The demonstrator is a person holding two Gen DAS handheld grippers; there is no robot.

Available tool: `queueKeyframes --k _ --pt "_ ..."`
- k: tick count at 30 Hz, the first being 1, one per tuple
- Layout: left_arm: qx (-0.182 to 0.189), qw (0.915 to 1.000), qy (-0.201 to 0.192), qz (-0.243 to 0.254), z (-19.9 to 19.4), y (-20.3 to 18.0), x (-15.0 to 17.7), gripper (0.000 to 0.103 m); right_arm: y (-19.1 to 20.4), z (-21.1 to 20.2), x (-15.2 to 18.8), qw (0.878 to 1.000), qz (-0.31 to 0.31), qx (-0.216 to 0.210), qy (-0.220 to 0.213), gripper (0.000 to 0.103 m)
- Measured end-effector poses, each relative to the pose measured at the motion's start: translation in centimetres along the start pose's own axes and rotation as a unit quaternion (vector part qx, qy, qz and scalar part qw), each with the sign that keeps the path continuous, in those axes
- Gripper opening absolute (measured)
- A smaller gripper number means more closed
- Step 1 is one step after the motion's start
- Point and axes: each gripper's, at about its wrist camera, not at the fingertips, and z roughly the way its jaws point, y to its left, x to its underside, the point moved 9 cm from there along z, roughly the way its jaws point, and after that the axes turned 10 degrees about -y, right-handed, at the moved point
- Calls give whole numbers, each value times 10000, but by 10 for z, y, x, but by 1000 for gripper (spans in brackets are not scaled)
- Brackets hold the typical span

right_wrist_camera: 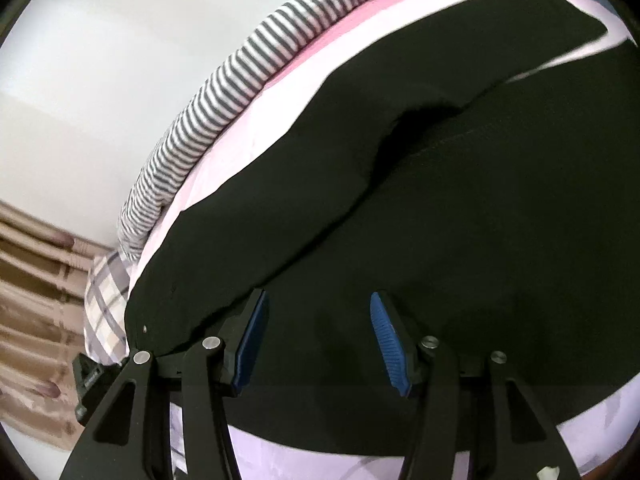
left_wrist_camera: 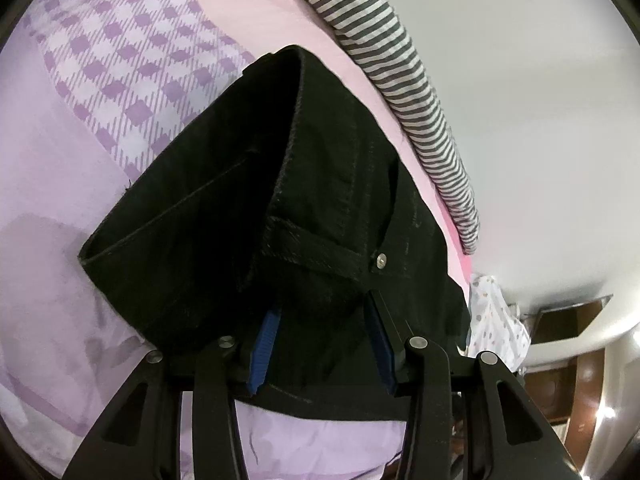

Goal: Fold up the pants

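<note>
The black pants (left_wrist_camera: 224, 216) lie on a bed covered by a lilac sheet (left_wrist_camera: 52, 184), with a purple checked pillow (left_wrist_camera: 120, 60) at the far left and a pink strip of bedding beyond. A grey-and-white striped cloth (left_wrist_camera: 404, 80) runs along the bed's far edge against a plain pale wall (left_wrist_camera: 540, 100). The left gripper (left_wrist_camera: 322, 320) has its jaws wide apart, the waistband with its metal button (left_wrist_camera: 381, 260) bunched between the blue pads, not pinched. The right gripper (right_wrist_camera: 316, 312) also stands wide open over flat black cloth, holding nothing. A plaid cushion (right_wrist_camera: 106, 304) and brown curtain (right_wrist_camera: 36, 292) show at left.
</note>
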Motion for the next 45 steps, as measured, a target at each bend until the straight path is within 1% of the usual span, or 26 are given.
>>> queueKeyframes --k 3,7,10,11,12,14,17,19,20,21,22,23,24,28,33,38,43,45 --pt "-29 9999 -17 -111 6 3 -4 44 -5 8 -7 9998 174 -29 -86 51" --pt "-44 9998 -72 -185 9 4 -10 44 -9 20 -30 9986 408 -101 -321 50" --pt "-70 9998 -125 -158 11 5 -15 43 -13 29 -48 9971 596 -100 -460 44" --pt "-81 9998 -132 -153 12 4 -17 42 -14 31 -53 9966 649 -108 -505 43" --pt "-89 9997 -146 -148 12 5 -18 38 -16 34 -59 9958 722 -116 -553 41" --pt "-104 9997 -164 -134 11 6 -21 34 -20 34 -69 9943 844 -158 -629 40" --pt "-147 9997 -176 -62 13 6 -24 29 -31 34 -85 9934 831 16 -796 38" --pt "-195 9997 -162 -28 14 6 -26 27 -37 36 -92 9926 909 34 -805 27" --pt "-219 9997 -148 -3 14 6 -28 25 -40 36 -94 9924 943 55 -793 17" --pt "-239 9996 -132 39 13 5 -28 24 -41 36 -96 9920 980 4 -801 11" --pt "-261 9995 -119 89 13 3 -30 24 -41 35 -97 9919 977 -8 -806 10" --pt "-276 9995 -110 124 13 2 -32 23 -38 32 -98 9928 873 47 -824 6" --pt "-292 9994 -99 160 13 1 -34 23 -35 29 -99 9933 772 90 -852 6" --pt "-343 9982 -46 494 7 -7 -48 21 -19 8 -98 9940 374 290 -985 6" --pt "-404 9940 264 980 0 -14 -55 20 -4 -28 -83 9934 19 391 -1076 6" --pt "-626 9846 654 1497 -6 -5 -47 20 1 -53 -59 9938 -130 470 -1001 5" --pt "-824 9750 960 1828 -12 9 -30 20 -7 -65 -31 9945 -164 608 -839 5" --pt "-887 9715 1012 1953 -13 13 -24 20 -11 -68 -20 9948 -129 646 -773 5"
